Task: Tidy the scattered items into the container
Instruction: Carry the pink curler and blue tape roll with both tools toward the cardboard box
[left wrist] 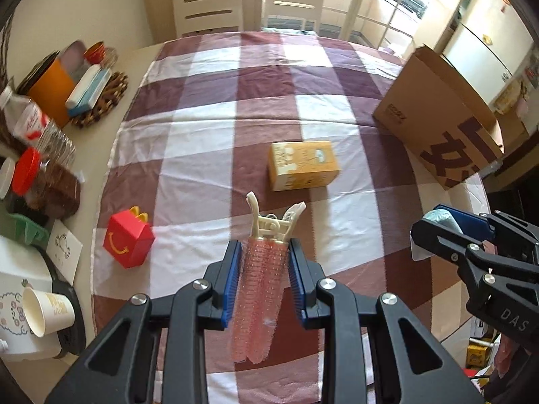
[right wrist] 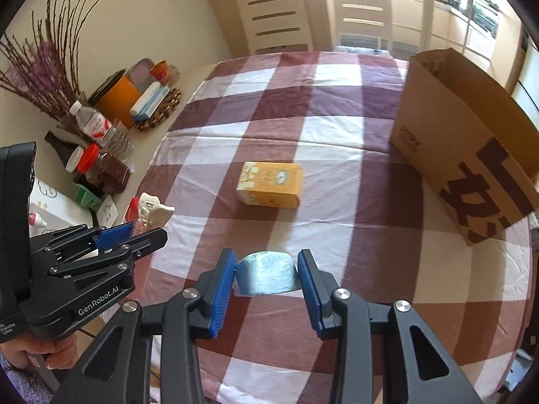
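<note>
— Pink hair roller clip (left wrist: 259,298), where is it?
— Pinched between the left gripper (left wrist: 264,281) jaws, above the checked tabletop (left wrist: 209,141).
— And the right gripper (right wrist: 266,277)?
— Closed on a pale blue curved piece (right wrist: 267,272), possibly tape. Yellow carton (left wrist: 303,165) lies ahead, brown paper bag (left wrist: 441,114) beyond.

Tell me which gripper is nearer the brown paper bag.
Right. The right gripper, shut on a pale blue roll, sits on the same side of the table as the paper bag. The left gripper, shut on a pink hair roller clip, is farther across.
</note>
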Demonstrator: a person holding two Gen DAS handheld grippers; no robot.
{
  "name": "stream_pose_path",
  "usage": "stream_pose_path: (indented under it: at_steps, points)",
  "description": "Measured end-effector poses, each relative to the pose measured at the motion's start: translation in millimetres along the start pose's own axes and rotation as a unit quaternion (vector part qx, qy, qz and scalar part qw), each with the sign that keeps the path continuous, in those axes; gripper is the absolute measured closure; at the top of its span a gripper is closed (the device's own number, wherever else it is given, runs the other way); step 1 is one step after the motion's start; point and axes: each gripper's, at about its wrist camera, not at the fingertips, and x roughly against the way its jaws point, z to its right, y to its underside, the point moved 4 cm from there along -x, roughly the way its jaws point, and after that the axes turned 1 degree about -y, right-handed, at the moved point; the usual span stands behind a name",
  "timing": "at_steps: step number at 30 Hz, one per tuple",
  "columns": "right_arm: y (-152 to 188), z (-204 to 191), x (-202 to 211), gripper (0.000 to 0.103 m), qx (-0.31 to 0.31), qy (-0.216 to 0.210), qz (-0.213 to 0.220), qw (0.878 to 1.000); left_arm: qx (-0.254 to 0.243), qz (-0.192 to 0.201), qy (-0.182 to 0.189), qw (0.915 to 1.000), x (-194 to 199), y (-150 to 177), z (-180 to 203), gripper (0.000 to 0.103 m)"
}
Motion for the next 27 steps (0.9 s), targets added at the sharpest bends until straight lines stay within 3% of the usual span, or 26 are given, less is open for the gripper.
stream_pose_path:
  at_steps: [27]
  points:
    - [24, 81, 51, 0.064, -0.081, 0.047, 0.035, 0.995, -0.103, -0.002, 0.034, 0.9941, -4, -13, 110, 0.075]
